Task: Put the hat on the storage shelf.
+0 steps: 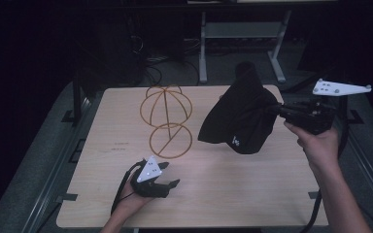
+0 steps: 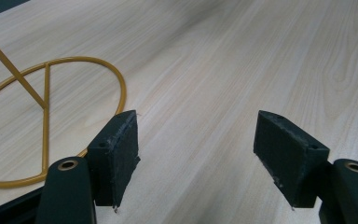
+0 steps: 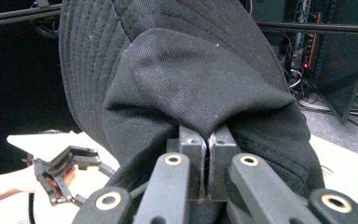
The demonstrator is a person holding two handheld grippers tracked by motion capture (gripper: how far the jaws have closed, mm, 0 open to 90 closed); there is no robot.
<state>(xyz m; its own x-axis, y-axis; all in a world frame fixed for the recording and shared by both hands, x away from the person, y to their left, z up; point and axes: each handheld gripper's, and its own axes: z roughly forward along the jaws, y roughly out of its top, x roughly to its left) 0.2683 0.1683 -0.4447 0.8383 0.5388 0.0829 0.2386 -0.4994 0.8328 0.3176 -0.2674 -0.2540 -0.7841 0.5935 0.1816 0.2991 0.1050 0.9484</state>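
The right tool [image 3: 208, 140] has its jaws pinched tight on a fold of the black twill bucket hat [image 1: 240, 116], lifted above the pale wooden bench [image 1: 233, 194], apparently clear of it. The left tool [image 2: 196, 154] rests low near the bench's front edge, jaws wide and holding nothing, just beside the gold wire hat stand [image 1: 167, 119].

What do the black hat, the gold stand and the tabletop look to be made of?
Black hat: woven cloth, matte, with visible twill weave and stitched brim rows. Gold stand: thin bent wire, probably painted metal, slightly glossy. Table: pale wood-grain surface, likely laminate, smooth.
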